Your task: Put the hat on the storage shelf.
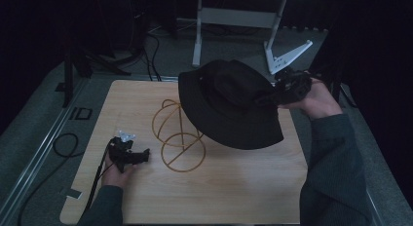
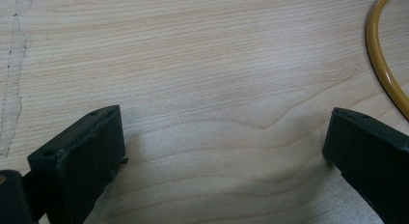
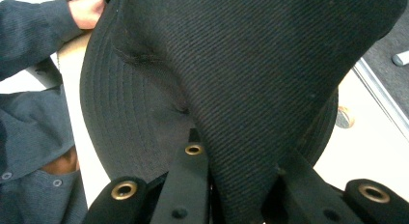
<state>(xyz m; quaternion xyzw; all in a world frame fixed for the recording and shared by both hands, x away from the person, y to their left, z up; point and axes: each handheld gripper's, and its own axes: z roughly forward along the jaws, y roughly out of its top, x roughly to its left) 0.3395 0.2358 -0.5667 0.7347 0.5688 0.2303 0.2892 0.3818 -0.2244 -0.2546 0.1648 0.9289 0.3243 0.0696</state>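
A black bucket hat [image 1: 229,102] hangs above the right half of the wooden table, held up by my right gripper [image 1: 272,95], which is shut on the crown fabric [image 3: 251,103]. A gold wire hat stand [image 1: 178,133] sits on the table just left of and below the hat. My left gripper [image 1: 139,155] lies low at the table's front left, open, its two jaws wide apart over bare wood [image 2: 222,151]. A piece of the stand's gold ring [image 2: 383,64] curves in at the far right of the left gripper view.
The wooden table [image 1: 209,197] has open room along its front. A white metal frame leg [image 1: 287,55] stands on the floor behind the table. Black cables [image 1: 65,143] trail on the floor at the left beside a metal rail.
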